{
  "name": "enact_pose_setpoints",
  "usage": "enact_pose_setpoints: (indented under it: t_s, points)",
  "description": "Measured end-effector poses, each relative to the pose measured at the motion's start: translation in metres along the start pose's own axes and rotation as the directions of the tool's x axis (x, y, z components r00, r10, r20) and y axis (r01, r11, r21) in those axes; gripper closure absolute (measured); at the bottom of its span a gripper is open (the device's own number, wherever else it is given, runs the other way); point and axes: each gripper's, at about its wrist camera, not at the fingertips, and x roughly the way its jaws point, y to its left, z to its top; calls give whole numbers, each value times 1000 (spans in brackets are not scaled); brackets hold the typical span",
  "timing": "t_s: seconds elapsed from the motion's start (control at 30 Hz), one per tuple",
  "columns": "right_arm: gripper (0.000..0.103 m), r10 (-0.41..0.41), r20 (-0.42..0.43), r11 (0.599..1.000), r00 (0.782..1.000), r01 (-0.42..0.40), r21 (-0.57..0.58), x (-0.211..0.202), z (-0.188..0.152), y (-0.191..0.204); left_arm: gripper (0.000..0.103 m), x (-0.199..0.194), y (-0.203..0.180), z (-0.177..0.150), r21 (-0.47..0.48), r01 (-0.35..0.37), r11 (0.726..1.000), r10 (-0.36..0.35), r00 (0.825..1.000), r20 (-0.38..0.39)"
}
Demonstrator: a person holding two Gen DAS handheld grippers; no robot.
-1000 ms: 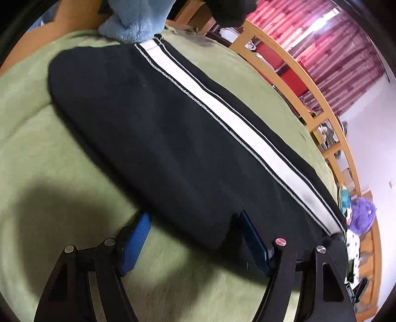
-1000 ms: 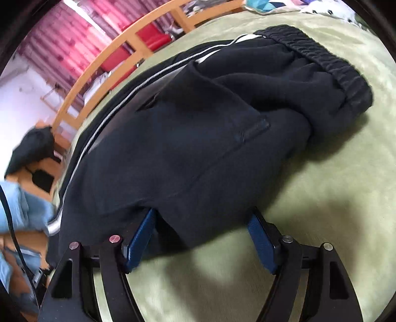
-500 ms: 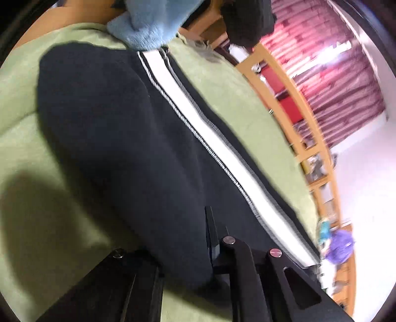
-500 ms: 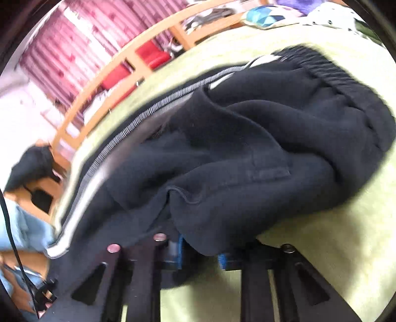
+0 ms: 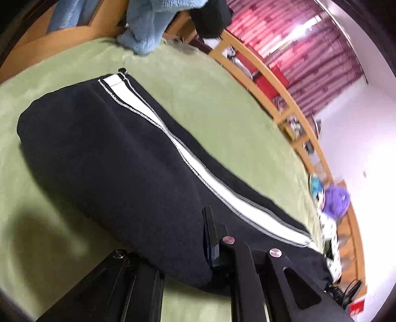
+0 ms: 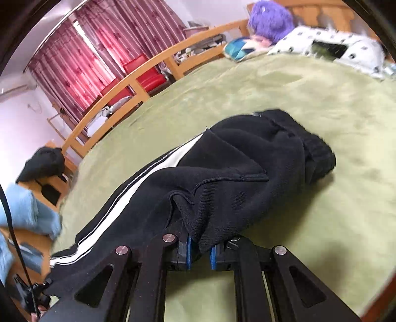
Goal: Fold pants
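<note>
Black pants (image 5: 118,158) with a white side stripe lie on a green blanket (image 5: 222,104). The left wrist view shows the leg and its hem end at upper left. My left gripper (image 5: 183,257) is shut on the near edge of the leg fabric, which wraps over the left finger. The right wrist view shows the bunched seat and waistband of the pants (image 6: 237,173). My right gripper (image 6: 200,255) is shut on a fold of that fabric and lifts it off the blanket (image 6: 321,223).
A wooden bed rail (image 6: 138,81) runs along the far side, with red curtains behind. A blue towel (image 5: 148,27) hangs past the hem end. A purple plush (image 6: 269,19) and a spotted pillow (image 6: 329,47) lie near the waistband end.
Both grippers closed on the near edge of the pants and rose. The fabric has lifted and pulled toward me, and the waistband has bunched up.
</note>
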Motion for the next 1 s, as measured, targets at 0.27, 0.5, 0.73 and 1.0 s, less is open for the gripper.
enact_pose_setpoints:
  t_s: [0.27, 0.5, 0.73, 1.0]
  points:
    - [78, -91, -165, 996, 982, 85, -40, -28, -39, -50, 79, 1, 21, -53, 37, -71, 997, 75, 985, -155]
    - [59, -152, -42, 970, 988, 141, -198, -84, -55, -4, 50, -61, 27, -40, 162, -116, 980, 122, 992, -24]
    - [55, -127, 76, 977, 989, 138, -163, -92, -62, 20, 46, -58, 14, 21, 294, -107, 950, 102, 994, 32]
    - [55, -202, 103, 970, 974, 213, -116, -64, -76, 15, 48, -14, 30, 86, 349, -209, 913, 194, 978, 78]
